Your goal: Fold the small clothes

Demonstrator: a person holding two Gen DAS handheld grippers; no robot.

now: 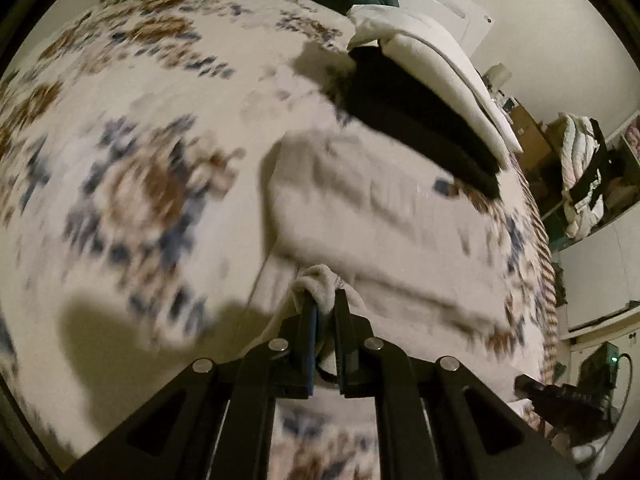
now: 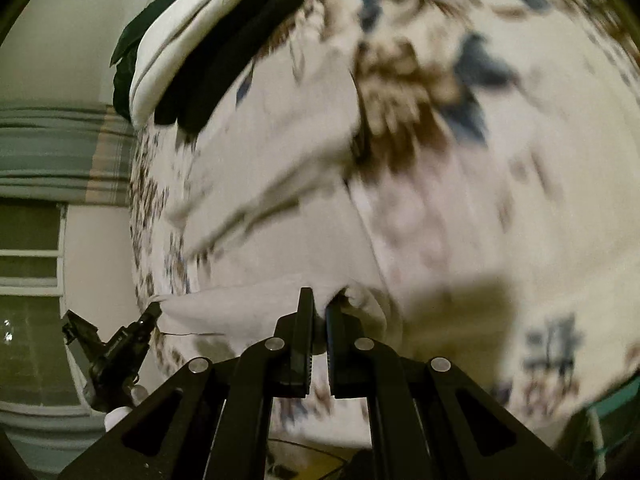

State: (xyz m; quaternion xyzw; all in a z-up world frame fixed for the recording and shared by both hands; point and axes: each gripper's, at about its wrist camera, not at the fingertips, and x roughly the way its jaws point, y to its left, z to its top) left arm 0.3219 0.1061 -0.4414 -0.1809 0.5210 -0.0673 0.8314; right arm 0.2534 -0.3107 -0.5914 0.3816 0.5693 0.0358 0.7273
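1. Left gripper (image 1: 324, 300), bottom centre of its frame: jaws narrow, pinched on a bunched edge of the white garment (image 1: 384, 216), which spreads up and right over the floral bedspread (image 1: 120, 128).
2. Right gripper (image 2: 320, 308), bottom centre: jaws narrow, clamping the garment's edge; cloth fans upward, blurred.
3. Folded black and white pile (image 1: 424, 120) sits beyond the garment, upper right in the left view.

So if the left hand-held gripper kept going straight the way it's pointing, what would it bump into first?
Most likely the pale cloth it is already pinching: the left hand-held gripper holds a bunched edge, and the rest stretches ahead. Beyond lies the black garment, though blur makes depth uncertain.
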